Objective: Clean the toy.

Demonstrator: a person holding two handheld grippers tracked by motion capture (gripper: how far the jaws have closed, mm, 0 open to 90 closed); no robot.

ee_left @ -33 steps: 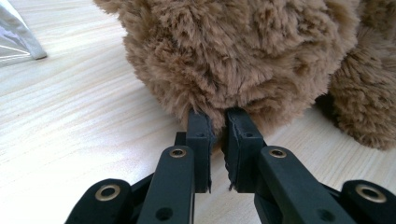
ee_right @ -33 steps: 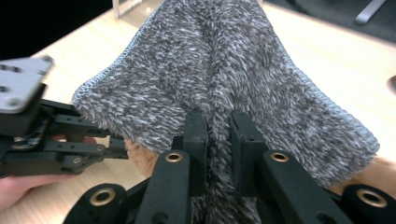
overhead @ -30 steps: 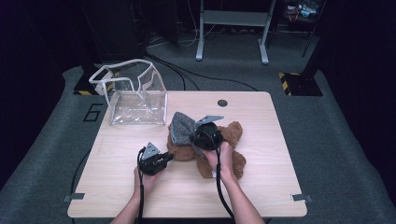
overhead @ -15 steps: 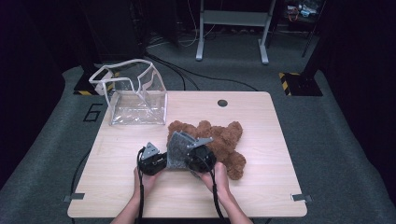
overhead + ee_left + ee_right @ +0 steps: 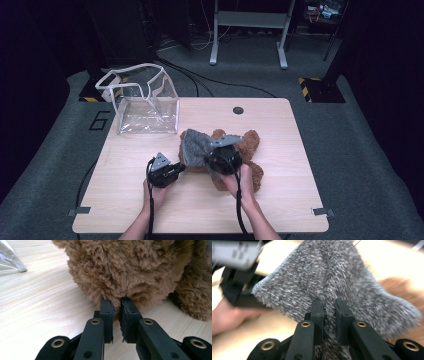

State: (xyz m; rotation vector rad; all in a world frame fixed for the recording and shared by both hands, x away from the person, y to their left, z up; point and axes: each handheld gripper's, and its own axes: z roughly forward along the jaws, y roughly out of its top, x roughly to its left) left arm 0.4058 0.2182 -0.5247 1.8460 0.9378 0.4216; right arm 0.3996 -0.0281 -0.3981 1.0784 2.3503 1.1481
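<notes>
The left gripper (image 5: 115, 302) is clamped on the brown teddy bear's (image 5: 248, 150) fur. The right gripper (image 5: 329, 303), blurred, pinches grey fleece cloth (image 5: 332, 277); the high view adds a clear bag (image 5: 145, 102) behind the bear.

My left tongs (image 5: 116, 305) are clamped on a tuft of the brown teddy bear (image 5: 250, 150), a plush toy with thick, shaggy fur. It lies flat on the light wooden bench (image 5: 300, 200), near the middle and a little toward my side, its limbs spread out. My right tongs (image 5: 329, 305) pinch a fold of the grey cloth (image 5: 329, 272), a fuzzy piece with short flecked pile and a stitched edge. The cloth is lifted off the bench and hangs over the bear's left part, draping from the pinch point in soft folds. Bear and cloth touch where the cloth falls across the fur.
</notes>
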